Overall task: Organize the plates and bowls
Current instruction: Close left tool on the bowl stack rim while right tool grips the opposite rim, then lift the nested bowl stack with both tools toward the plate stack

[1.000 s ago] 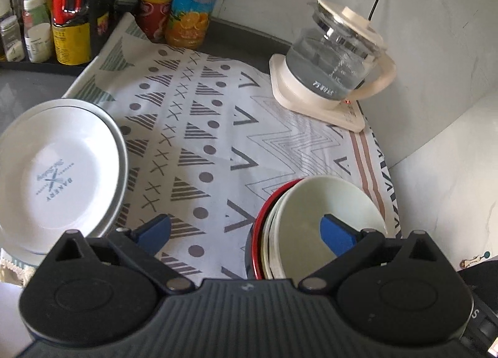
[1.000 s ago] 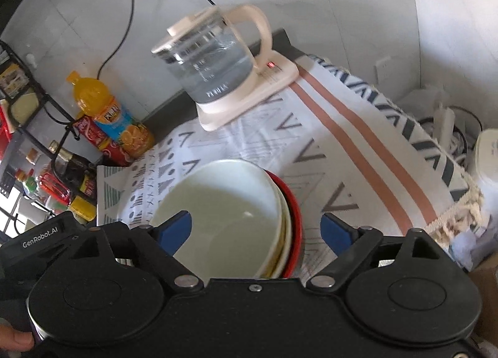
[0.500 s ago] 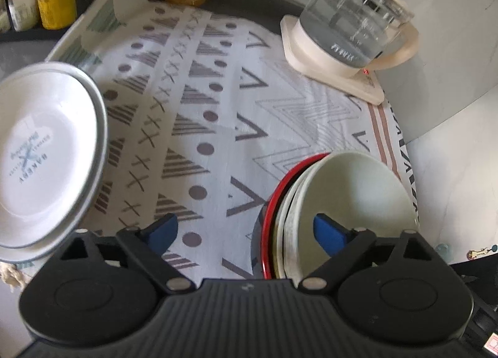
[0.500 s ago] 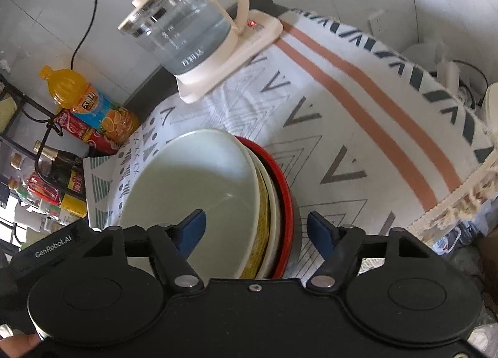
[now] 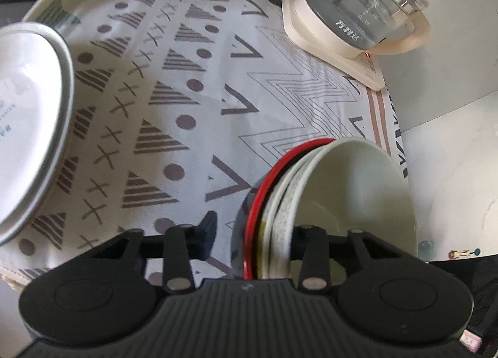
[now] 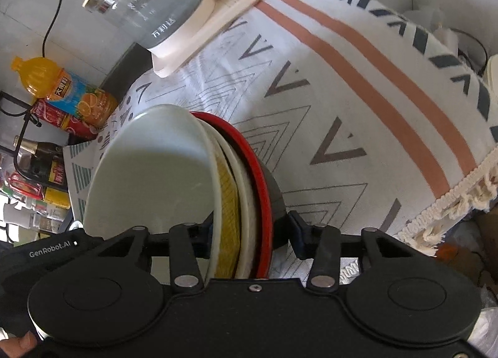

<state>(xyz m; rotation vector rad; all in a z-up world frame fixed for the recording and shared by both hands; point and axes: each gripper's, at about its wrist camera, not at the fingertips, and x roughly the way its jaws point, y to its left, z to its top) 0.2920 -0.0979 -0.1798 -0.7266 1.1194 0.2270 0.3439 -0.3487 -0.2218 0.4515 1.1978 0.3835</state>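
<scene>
bright daylight, soft shadows on the cloth [image 5: 193,84]; fisheye bends edges, slight motion blur on kettle [image 6: 149,3] & plate rims.

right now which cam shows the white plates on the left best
The left wrist view. The stacked white plates fill its left edge, with the grey rim and faint printed lettering visible, lying on the patterned cloth. The right wrist view does not show them at all; the bowl stack and kettle fill it.

The bowl stack [image 5: 326,196] sits right of the plates [image 5: 28,127], the kettle [image 5: 358,15] behind it.
</scene>
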